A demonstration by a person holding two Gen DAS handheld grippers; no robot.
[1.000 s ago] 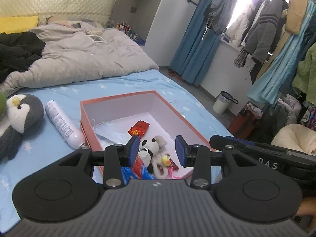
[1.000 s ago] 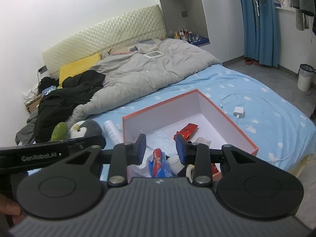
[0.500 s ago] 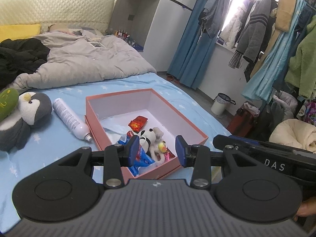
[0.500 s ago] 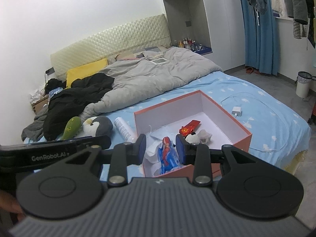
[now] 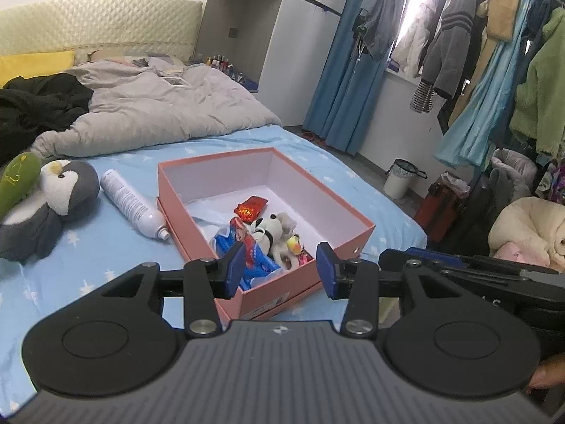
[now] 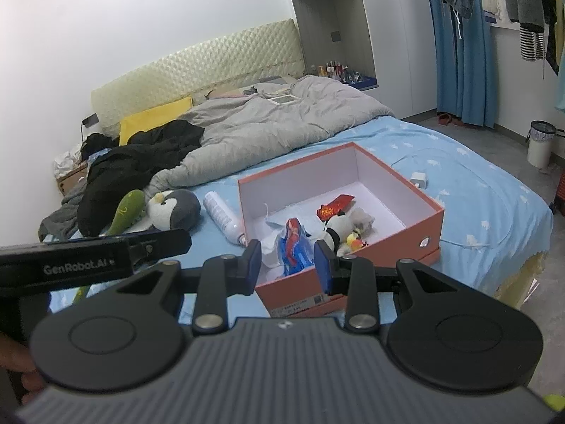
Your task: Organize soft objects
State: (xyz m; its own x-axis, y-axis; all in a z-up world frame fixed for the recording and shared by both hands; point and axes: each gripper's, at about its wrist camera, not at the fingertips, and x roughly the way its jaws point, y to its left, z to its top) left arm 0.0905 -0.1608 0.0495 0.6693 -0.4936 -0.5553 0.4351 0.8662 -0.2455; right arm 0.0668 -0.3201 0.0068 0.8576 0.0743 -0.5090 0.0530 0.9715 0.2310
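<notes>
my left gripper [image 5: 280, 268] is parted wide, holding nothing; right gripper [image 6: 287, 265] likewise, both above the box's near edge. panda plush [image 5: 270, 231] lies inside the pink box [image 5: 356, 226] on the bed [image 5: 106, 258]; penguin plush [image 5: 53, 198] left.

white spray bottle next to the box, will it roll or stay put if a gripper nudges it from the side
The white spray bottle is a smooth cylinder lying on its side on the bed sheet, so a sideways nudge would probably roll it. The soft sheet may slow it, and the orange box next to its nozzle end could stop it. Its hard, slick surface might slip in a light pinch.
</notes>
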